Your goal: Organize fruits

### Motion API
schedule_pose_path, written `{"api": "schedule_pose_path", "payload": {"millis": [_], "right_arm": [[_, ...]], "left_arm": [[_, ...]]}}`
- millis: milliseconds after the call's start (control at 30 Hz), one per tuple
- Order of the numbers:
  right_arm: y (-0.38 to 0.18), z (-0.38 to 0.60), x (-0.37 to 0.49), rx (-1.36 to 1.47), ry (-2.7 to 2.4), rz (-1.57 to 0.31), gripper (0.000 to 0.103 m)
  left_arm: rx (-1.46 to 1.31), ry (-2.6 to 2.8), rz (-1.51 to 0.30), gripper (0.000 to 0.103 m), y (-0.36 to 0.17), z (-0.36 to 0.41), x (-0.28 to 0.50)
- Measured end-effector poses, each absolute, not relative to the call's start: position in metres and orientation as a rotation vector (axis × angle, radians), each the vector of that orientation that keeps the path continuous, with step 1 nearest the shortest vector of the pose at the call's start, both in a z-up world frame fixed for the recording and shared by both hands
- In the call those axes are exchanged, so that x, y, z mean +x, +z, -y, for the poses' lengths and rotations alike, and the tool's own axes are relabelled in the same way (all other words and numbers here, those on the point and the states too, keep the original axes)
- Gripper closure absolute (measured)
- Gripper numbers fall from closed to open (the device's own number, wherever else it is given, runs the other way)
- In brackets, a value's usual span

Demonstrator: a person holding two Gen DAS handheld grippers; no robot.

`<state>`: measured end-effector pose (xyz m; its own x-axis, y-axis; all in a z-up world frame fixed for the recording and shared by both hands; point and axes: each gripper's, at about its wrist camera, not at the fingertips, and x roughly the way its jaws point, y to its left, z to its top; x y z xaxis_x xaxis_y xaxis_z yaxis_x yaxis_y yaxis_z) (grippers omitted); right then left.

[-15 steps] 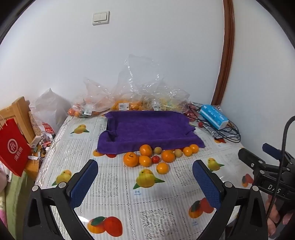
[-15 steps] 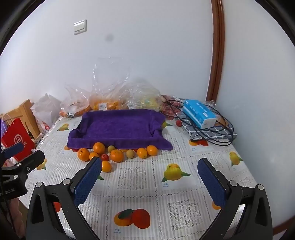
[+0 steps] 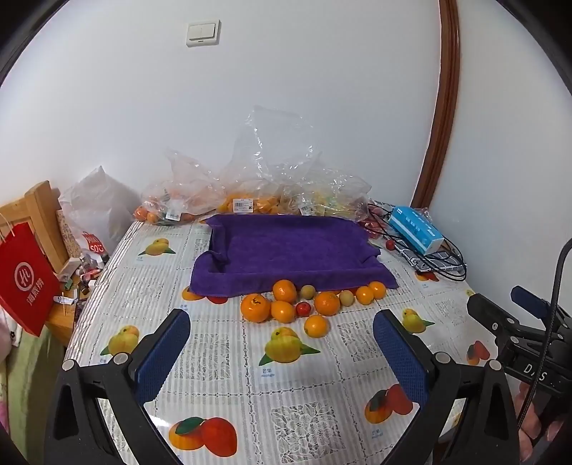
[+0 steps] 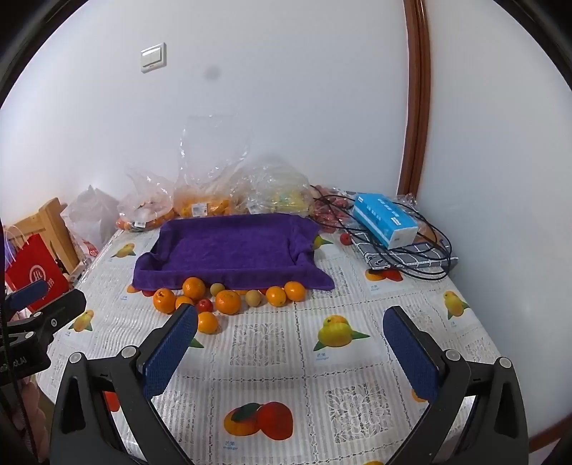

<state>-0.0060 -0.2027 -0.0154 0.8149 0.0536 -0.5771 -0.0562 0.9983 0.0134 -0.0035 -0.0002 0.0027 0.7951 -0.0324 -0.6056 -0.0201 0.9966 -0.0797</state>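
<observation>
Fruits [image 3: 286,307] unmoved; left tongs [image 3: 282,354], right tongs [image 4: 291,345] still wide open, empty.

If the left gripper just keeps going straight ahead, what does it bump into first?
Probably the loose orange nearest it, in front of the fruit cluster; behind that lies the purple towel. The left gripper is open, and depth is hard to judge.

white walls [image 3: 321,107] meet at a corner with brown wooden trim [image 3: 441,107]. a light switch [image 3: 202,32] sits high up. a wooden chair frame [image 3: 39,214] stands left of the table [image 3: 304,411].
</observation>
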Motion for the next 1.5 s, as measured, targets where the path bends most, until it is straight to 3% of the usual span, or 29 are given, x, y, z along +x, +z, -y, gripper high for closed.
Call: {"api": "schedule_pose_path", "payload": {"millis": [1500], "right_arm": [[-0.0091,0.1988,-0.0116,0.000,0.067,-0.606,0.000]], "left_arm": [[-0.071,-0.011,-0.639,0.000,0.0102,-0.0024,-0.0073]]}}
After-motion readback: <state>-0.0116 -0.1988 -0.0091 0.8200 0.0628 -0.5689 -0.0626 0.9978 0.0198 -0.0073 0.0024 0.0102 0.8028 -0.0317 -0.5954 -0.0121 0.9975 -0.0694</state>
